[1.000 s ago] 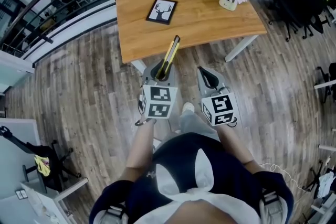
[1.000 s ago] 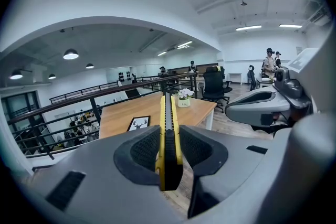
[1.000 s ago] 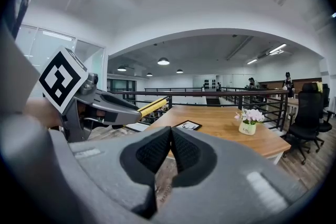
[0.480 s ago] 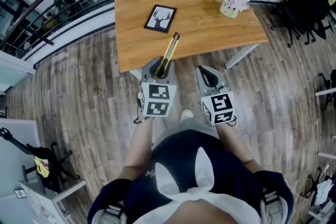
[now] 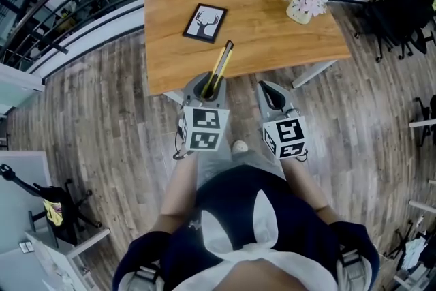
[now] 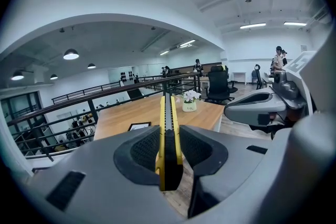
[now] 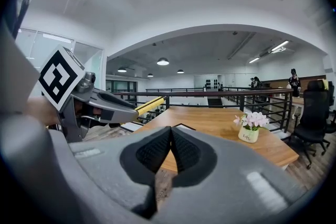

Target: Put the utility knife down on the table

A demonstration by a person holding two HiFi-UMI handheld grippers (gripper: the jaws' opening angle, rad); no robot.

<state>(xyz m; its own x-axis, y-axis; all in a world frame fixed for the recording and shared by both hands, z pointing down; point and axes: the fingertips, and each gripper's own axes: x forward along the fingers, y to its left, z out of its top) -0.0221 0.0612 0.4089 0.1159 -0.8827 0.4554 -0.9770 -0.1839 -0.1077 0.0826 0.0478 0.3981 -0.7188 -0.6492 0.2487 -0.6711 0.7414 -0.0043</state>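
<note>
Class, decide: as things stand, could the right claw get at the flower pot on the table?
Probably yes: the right claw is shut and empty, and bare tabletop lies between it and the flower pot, though it must open.

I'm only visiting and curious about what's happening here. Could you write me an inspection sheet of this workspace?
Surface: wooden table, mostly bare.
Job's things: yellow utility knife, held off the table with its tip over the near edge, not yet set down.
Clutter: deer picture frame; small pot of flowers near the table's right edge.
Grippers: left gripper jaws shut on the knife; right gripper jaws together, empty.
Cables: nothing seen.
Surroundings: plank floor, black railing beyond the table, office chairs at right.
</note>
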